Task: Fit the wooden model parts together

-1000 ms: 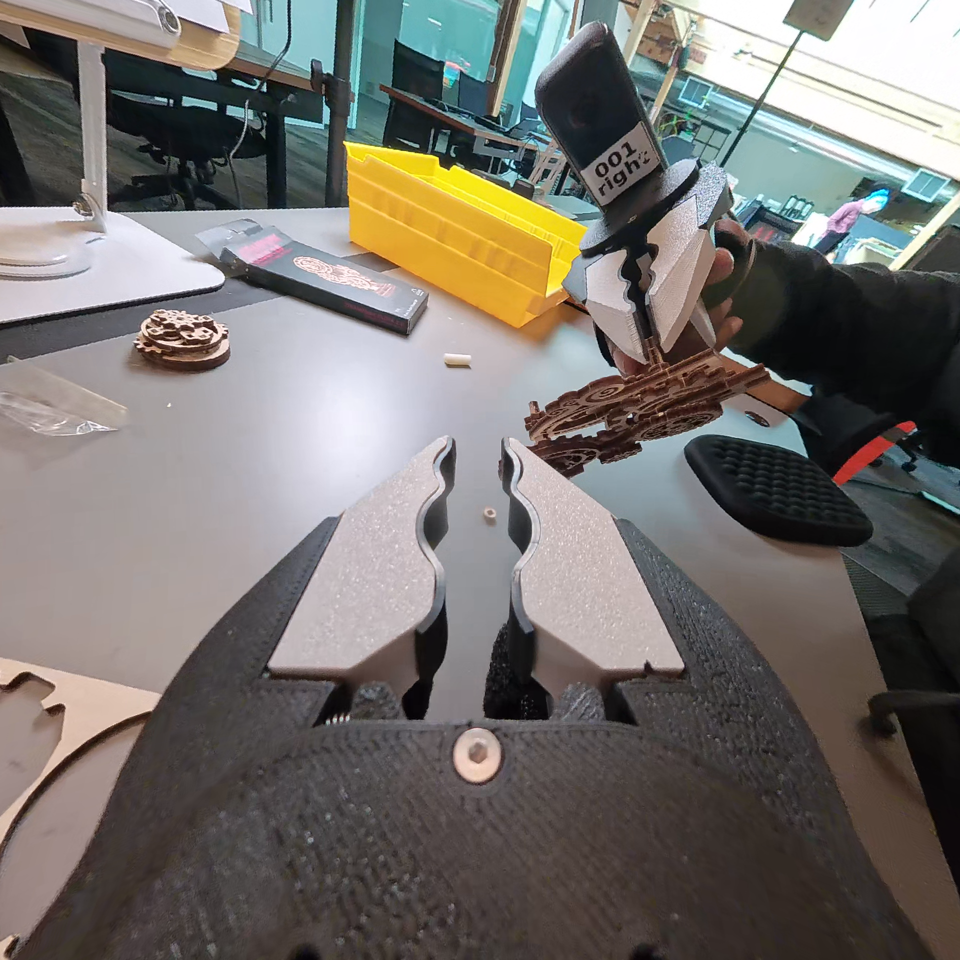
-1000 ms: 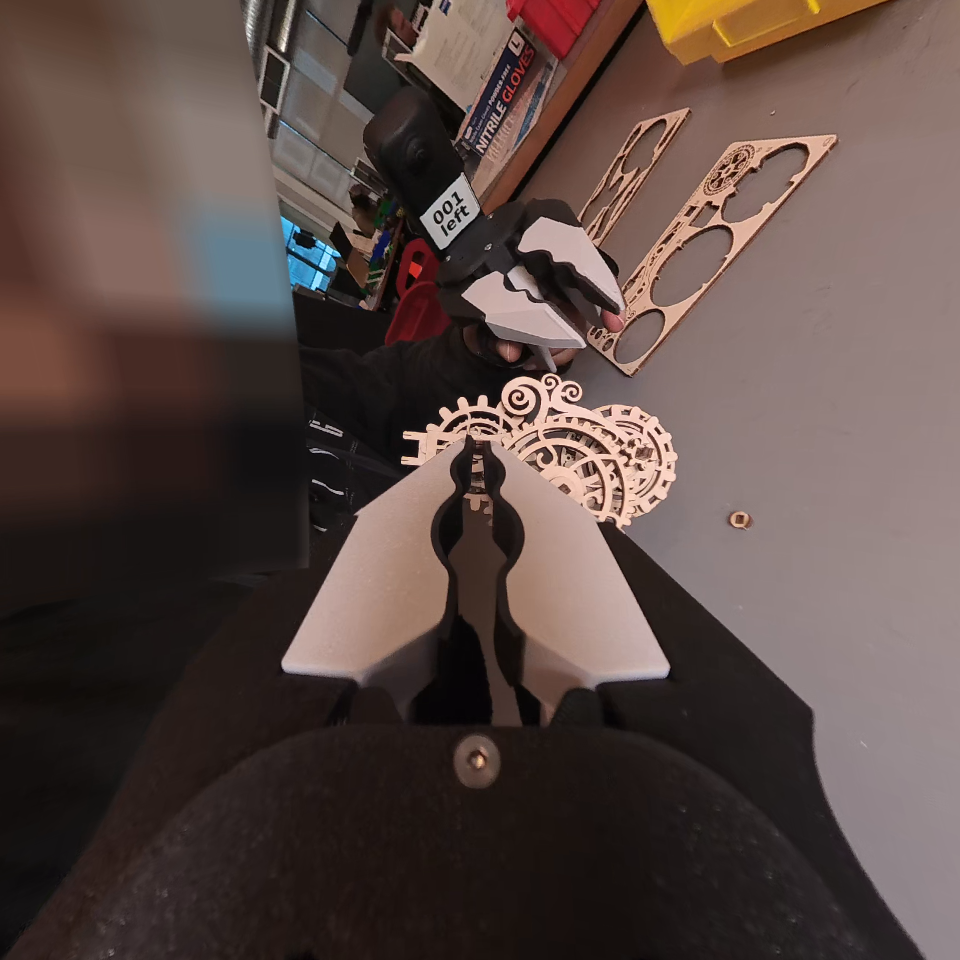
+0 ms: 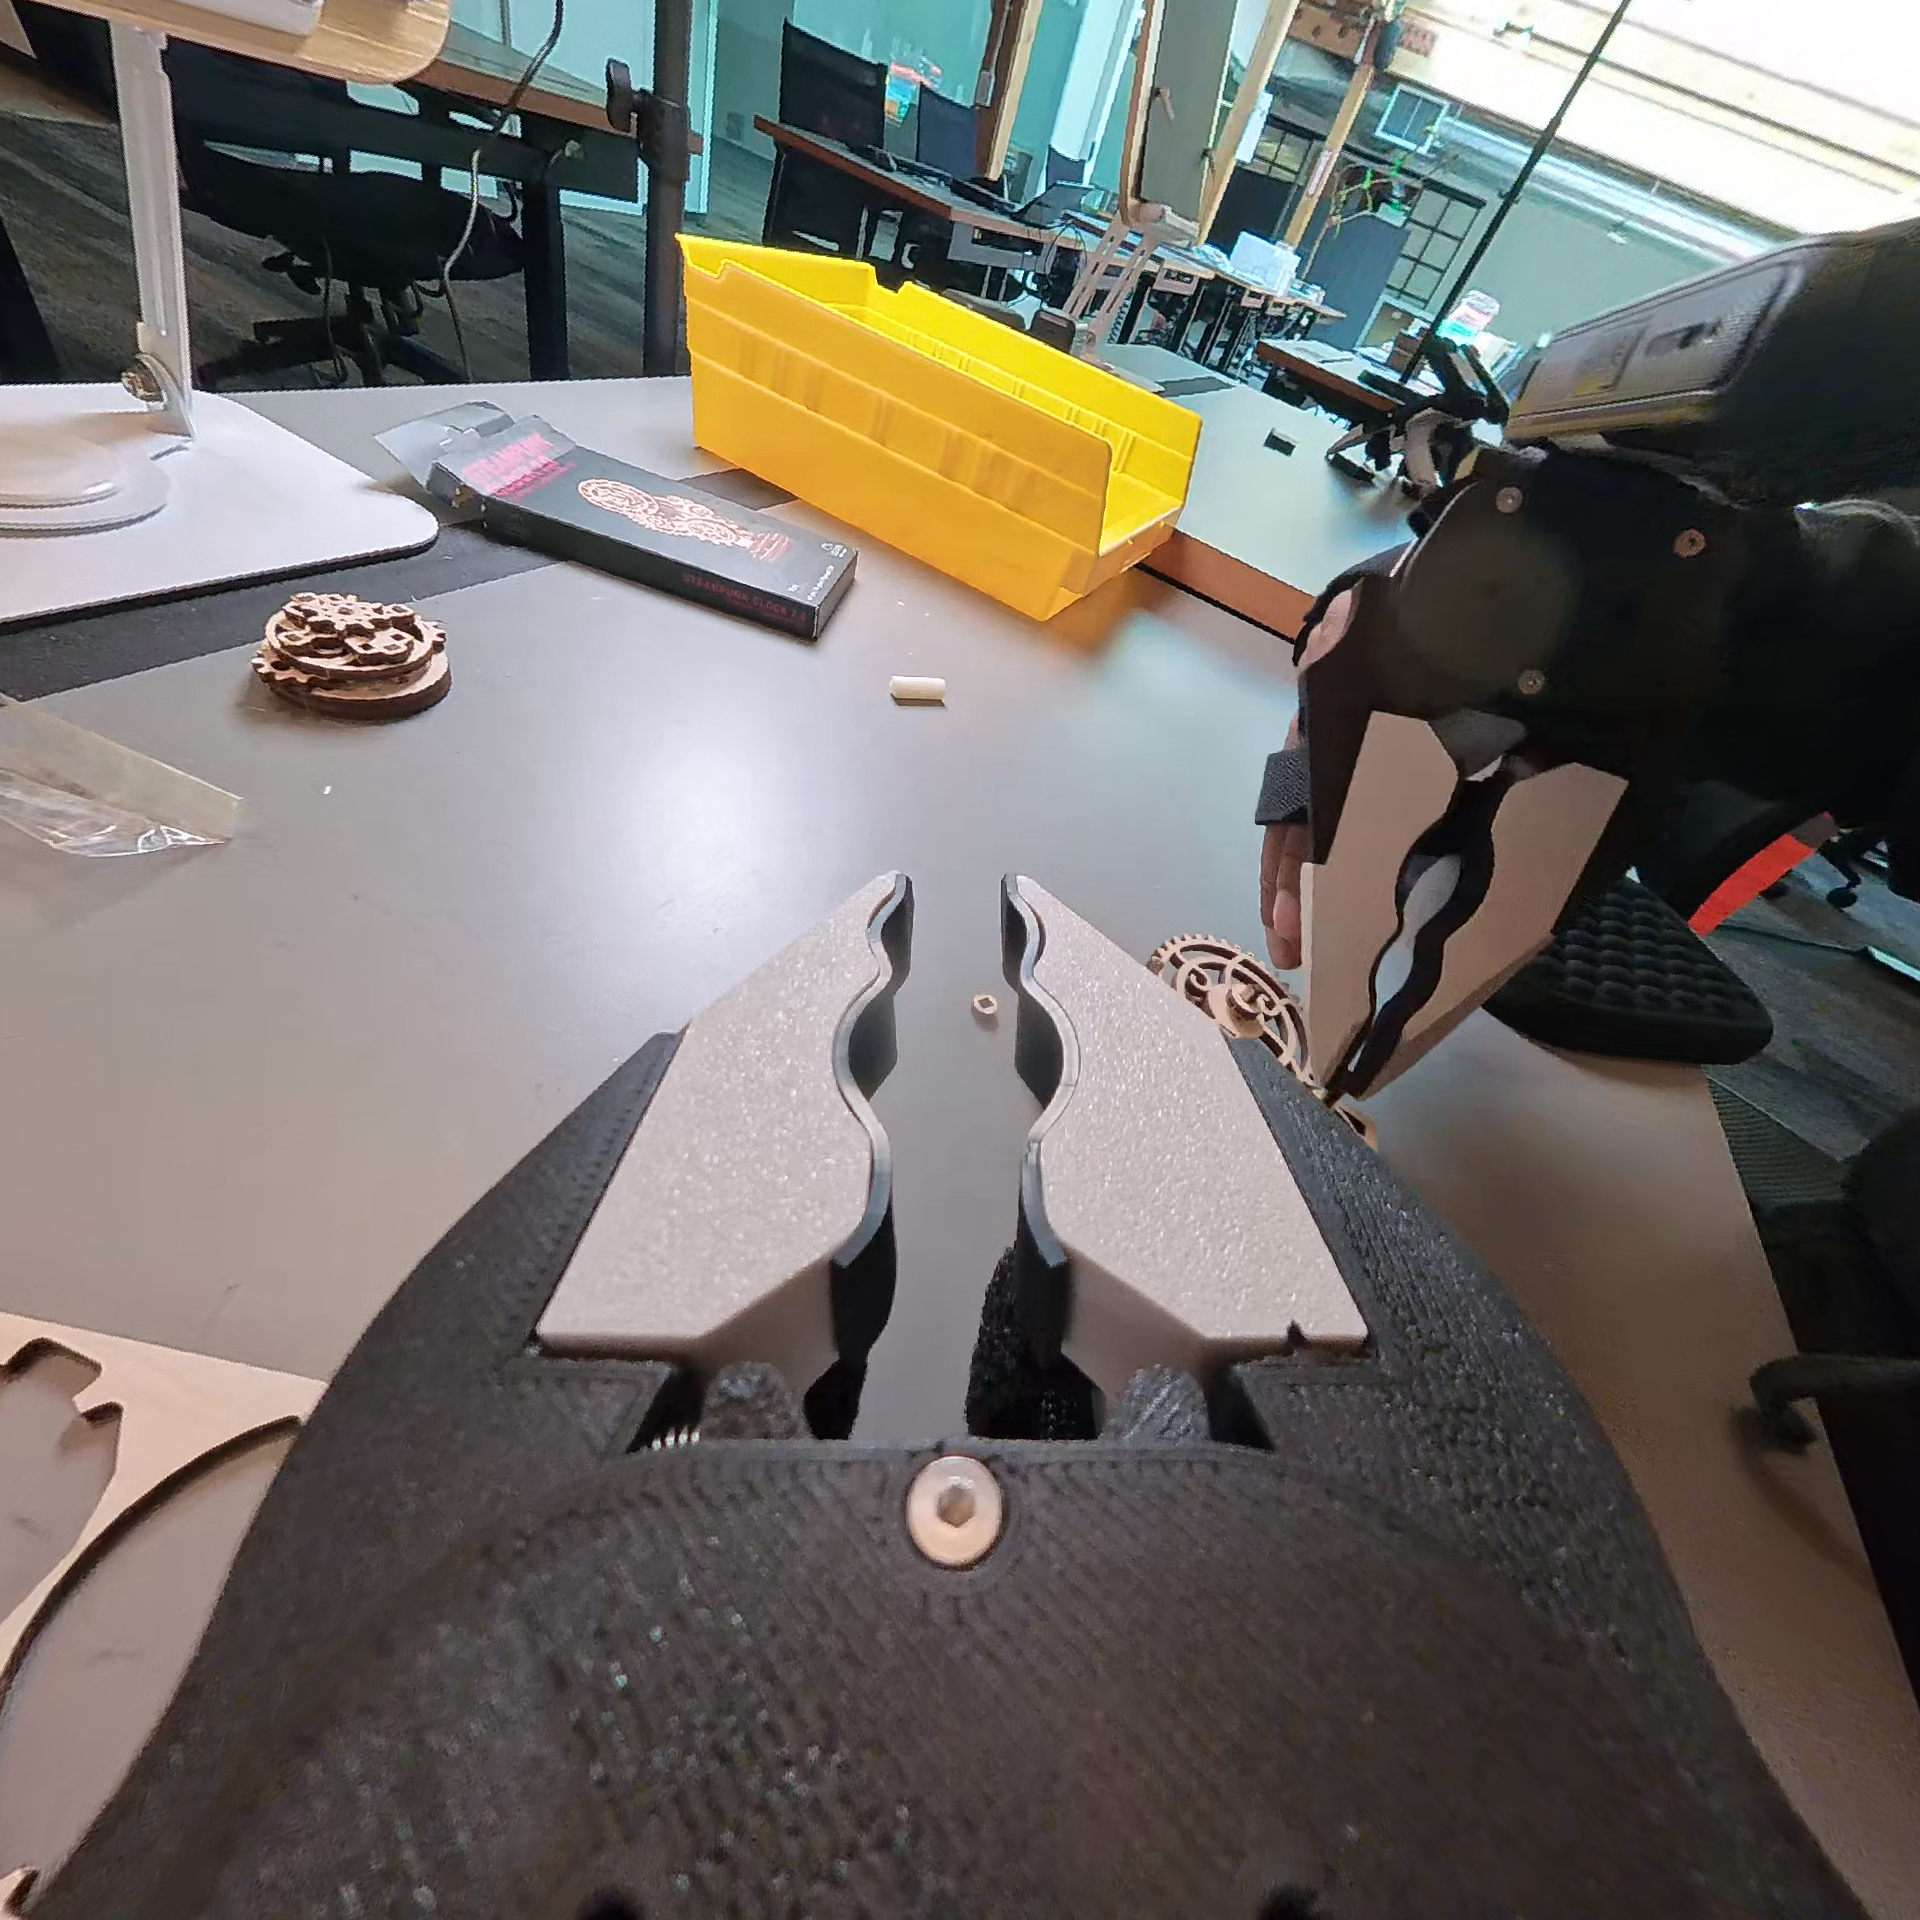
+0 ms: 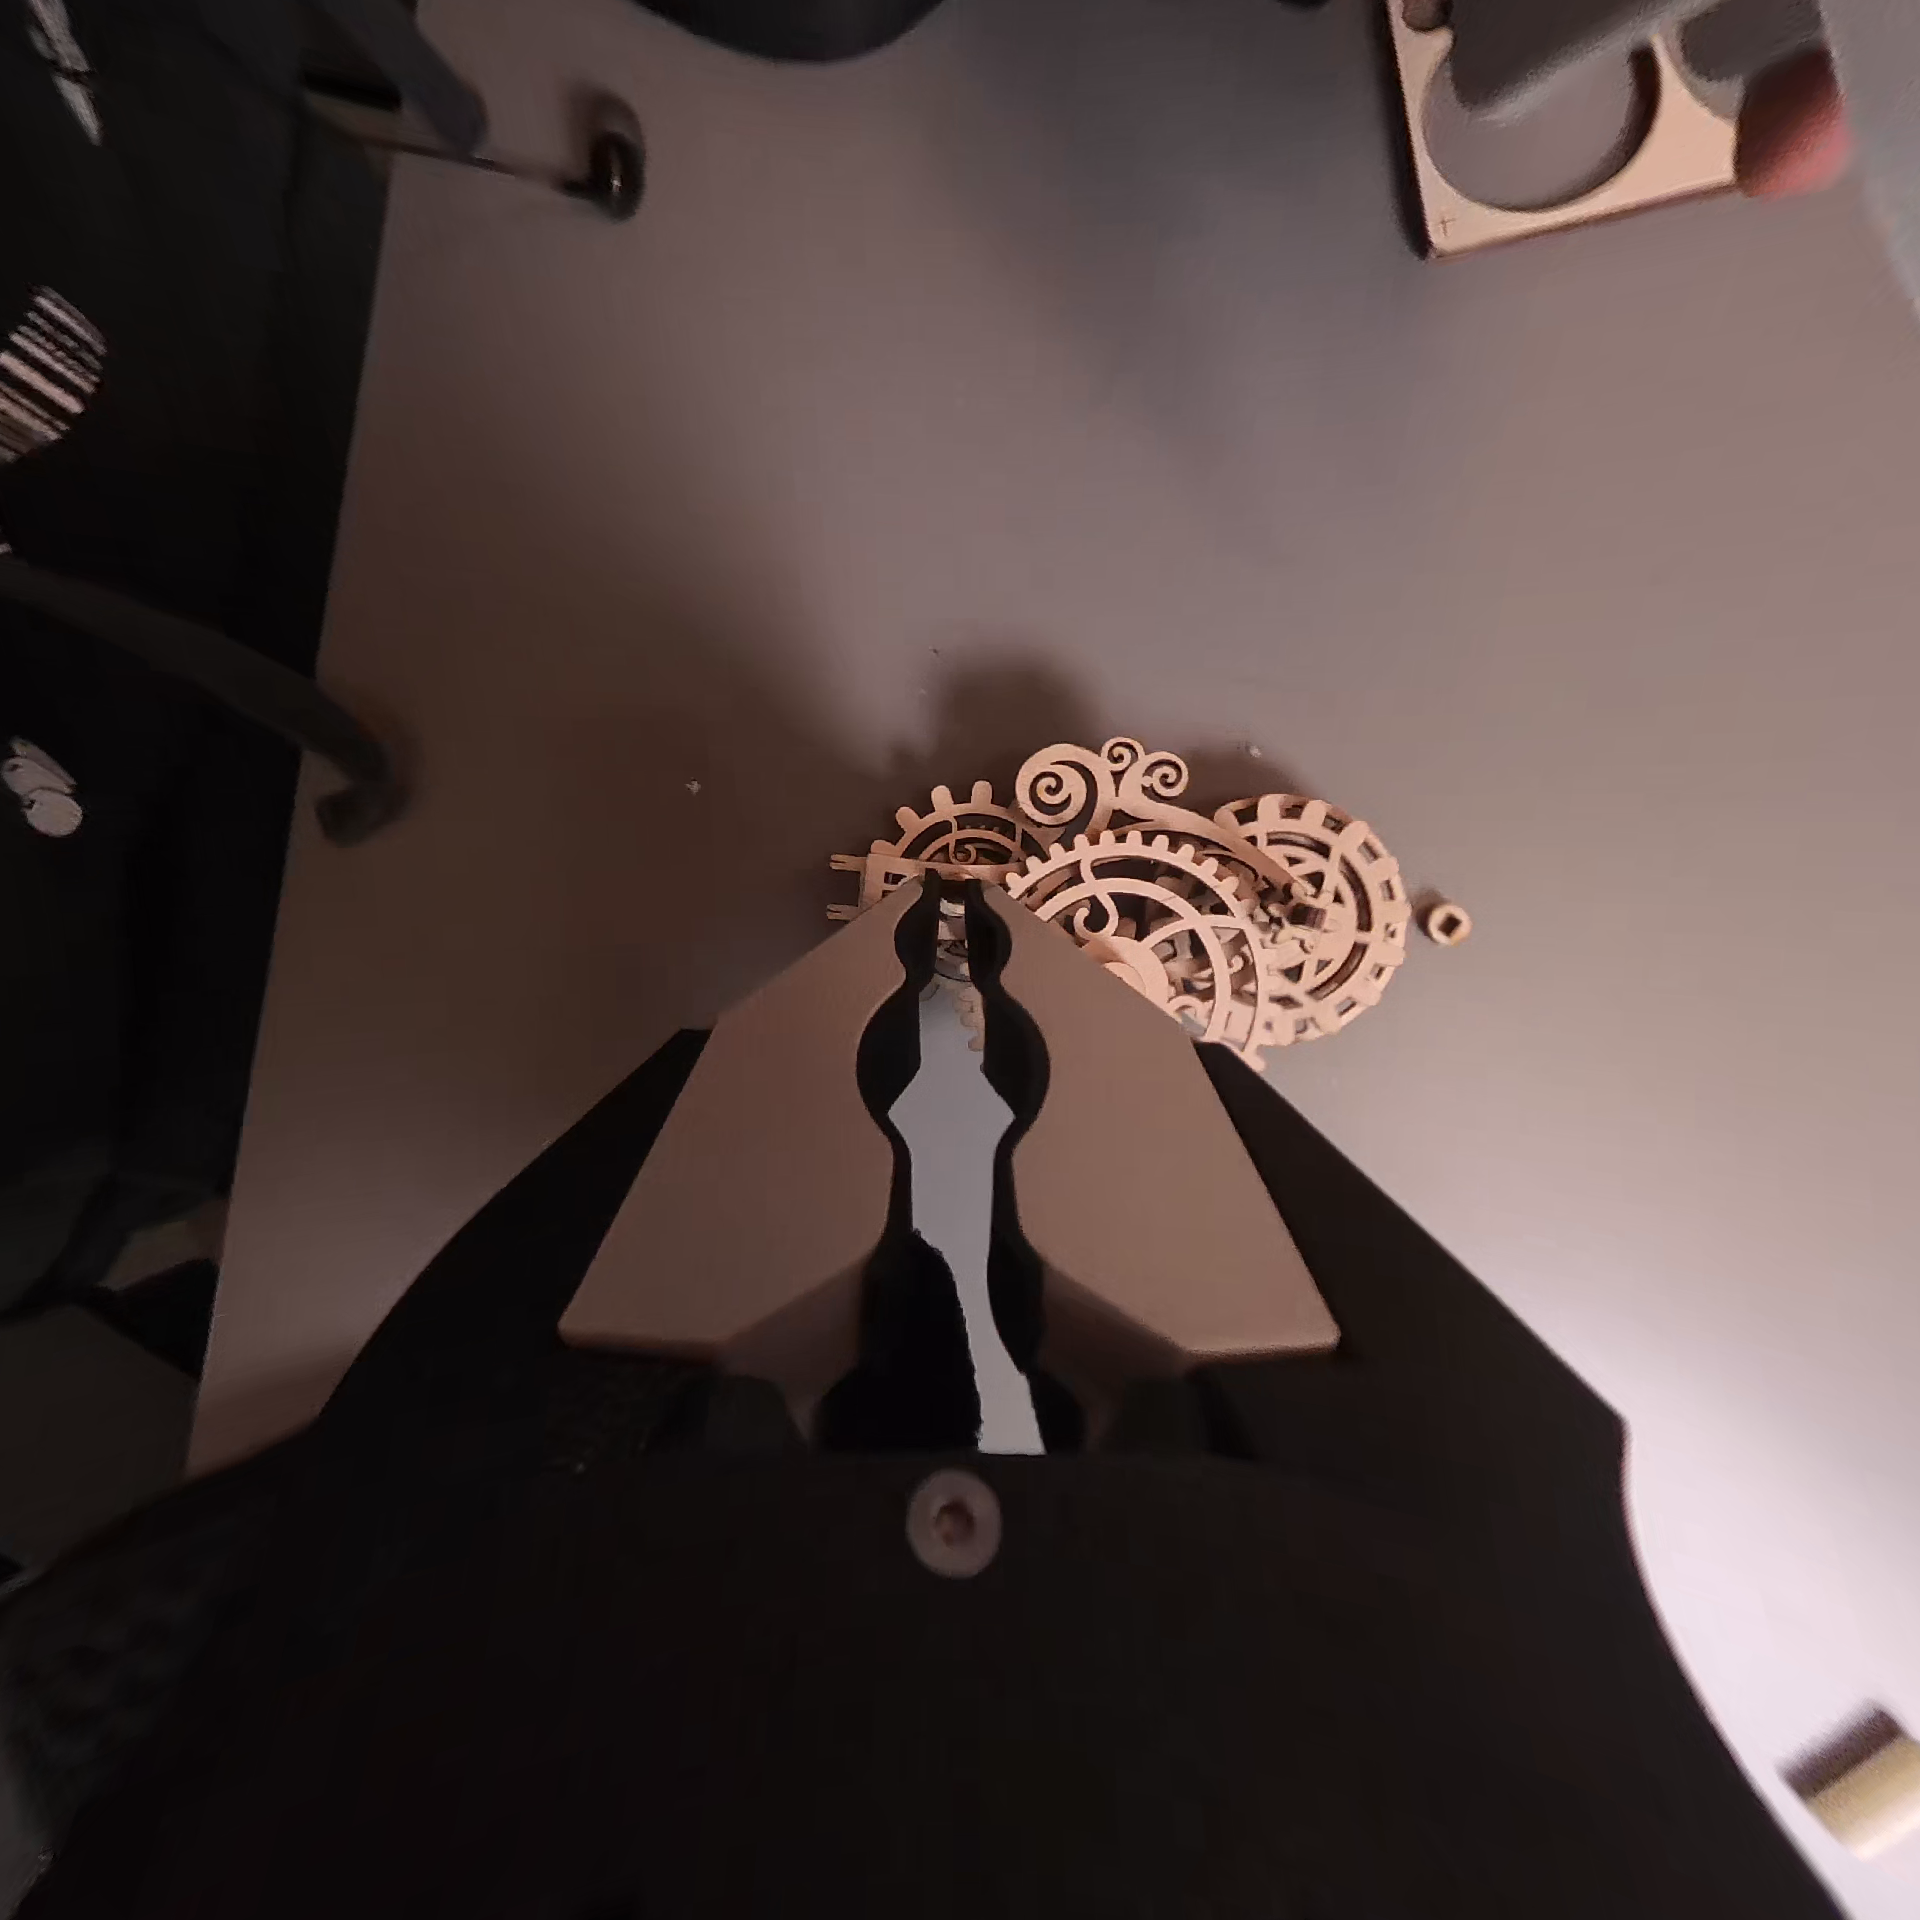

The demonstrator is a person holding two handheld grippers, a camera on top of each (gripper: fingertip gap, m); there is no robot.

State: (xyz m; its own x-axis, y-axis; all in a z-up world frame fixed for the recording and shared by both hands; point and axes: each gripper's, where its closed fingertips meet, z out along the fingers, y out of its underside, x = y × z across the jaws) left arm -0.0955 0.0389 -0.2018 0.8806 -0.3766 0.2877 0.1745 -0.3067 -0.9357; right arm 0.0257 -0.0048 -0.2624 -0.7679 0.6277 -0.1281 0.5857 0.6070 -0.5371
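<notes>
My right gripper (image 4: 948,891) is shut on the near edge of the wooden gear assembly (image 4: 1164,914), a flat cluster of pale cogs and scrolls that rests low on the grey table (image 4: 1039,468). In the left wrist view that gripper (image 3: 1351,1086) points down at the right, with the assembly (image 3: 1236,987) under its tips. My left gripper (image 3: 956,894) is open and empty, hovering over the table. A small wooden spacer with a square hole (image 3: 985,1005) lies on the table just beyond its fingers; it also shows beside the assembly in the right wrist view (image 4: 1445,923).
A yellow bin (image 3: 935,457), a black box (image 3: 665,530), a round stack of dark wooden gears (image 3: 351,649) and a white peg (image 3: 917,689) lie farther back. A cut-out wooden sheet (image 3: 62,1455) lies at the near left. A black pad (image 3: 1631,997) sits at the table's right edge.
My right gripper has brought the gear assembly down from mid-air to the table, closer to my left gripper's right side. My left gripper stays open and nearly still.
</notes>
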